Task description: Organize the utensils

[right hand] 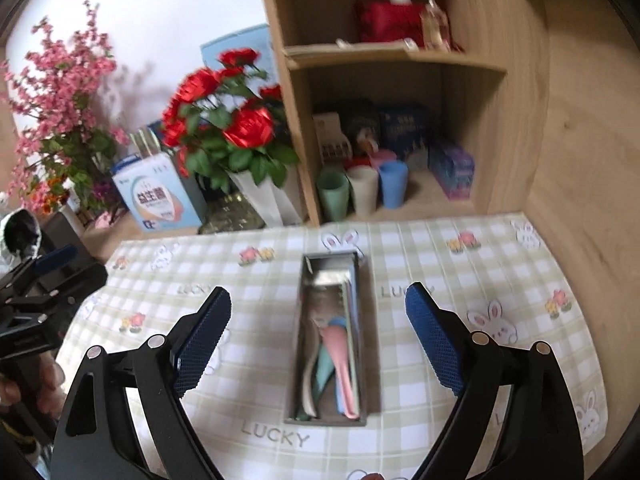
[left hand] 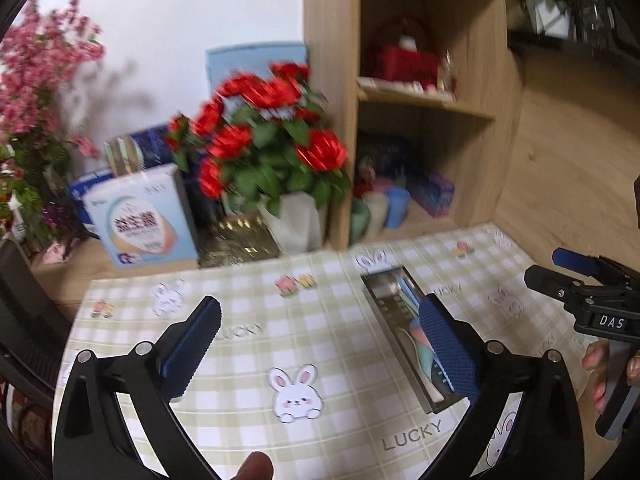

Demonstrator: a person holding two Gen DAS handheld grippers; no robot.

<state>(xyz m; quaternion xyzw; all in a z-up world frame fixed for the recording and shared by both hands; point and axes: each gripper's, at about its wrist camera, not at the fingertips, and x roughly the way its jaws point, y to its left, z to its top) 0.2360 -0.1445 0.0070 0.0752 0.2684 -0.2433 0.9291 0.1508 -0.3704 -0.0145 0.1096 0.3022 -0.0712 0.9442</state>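
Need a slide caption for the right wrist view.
Open right gripper above a rectangular metal tray holding pastel spoons.

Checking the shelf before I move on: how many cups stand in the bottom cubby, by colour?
Green cup: 1
Cream cup: 1
Blue cup: 1
Pink cup, mostly hidden behind them: 1
Total: 4

Two wrist views, tilted down over the table

Both face the shelf (right hand: pixel 392 56) at the table's far edge; each shows the metal tray (left hand: pixel 374 288) on the checked cloth (right hand: pixel 440 264).
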